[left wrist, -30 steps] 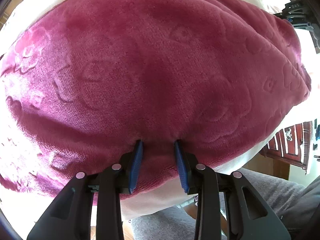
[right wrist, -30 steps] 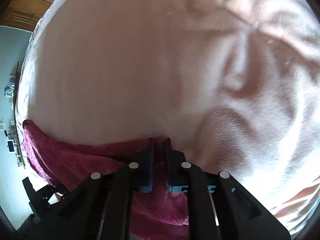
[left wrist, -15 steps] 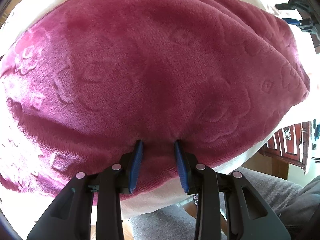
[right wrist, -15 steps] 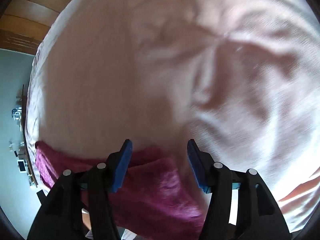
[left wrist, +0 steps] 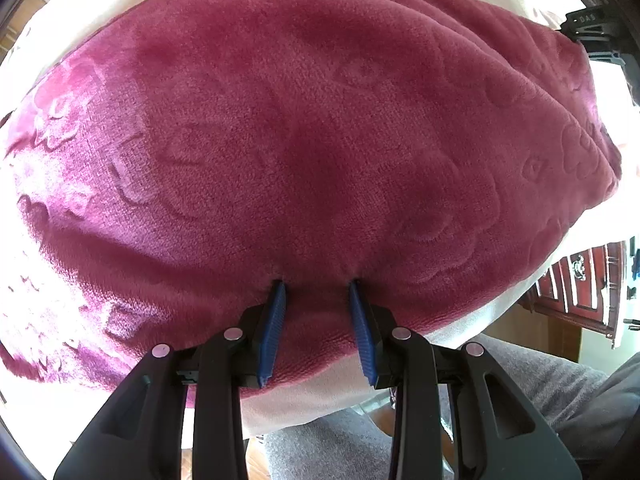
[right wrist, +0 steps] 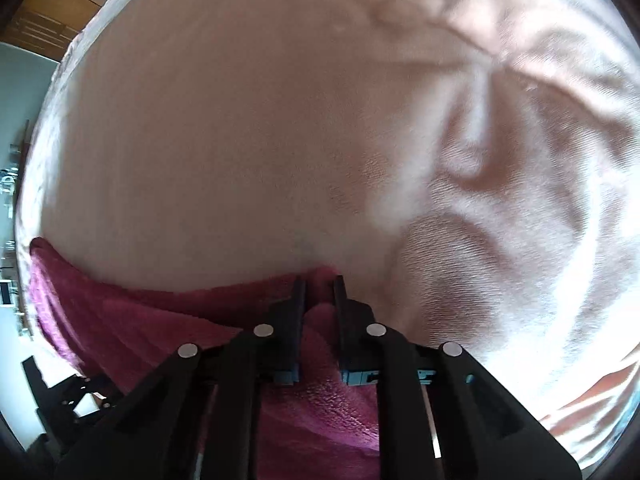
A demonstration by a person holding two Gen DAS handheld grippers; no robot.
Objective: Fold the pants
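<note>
The pants (left wrist: 312, 152) are magenta fleece with embossed shapes, spread flat on a cream bedsheet (right wrist: 240, 128). My left gripper (left wrist: 318, 286) is open, its blue-padded fingertips (left wrist: 276, 312) pressed down on the near edge of the pants. My right gripper (right wrist: 318, 282) is shut on the far edge of the pants (right wrist: 168, 320), pinching a ridge of fleece between its fingers. The right gripper also shows at the top right of the left wrist view (left wrist: 596, 36).
The bedsheet is wrinkled at the right of the right wrist view (right wrist: 500, 152). A dark red wooden cabinet (left wrist: 580, 280) stands beyond the bed's edge. Grey trousers of the person (left wrist: 540, 384) are below. Wooden floor (right wrist: 48, 16) shows at the top left.
My right gripper opened half a second ago over the pants edge and has now closed on it again. My left gripper has stayed open and pressed in place.
</note>
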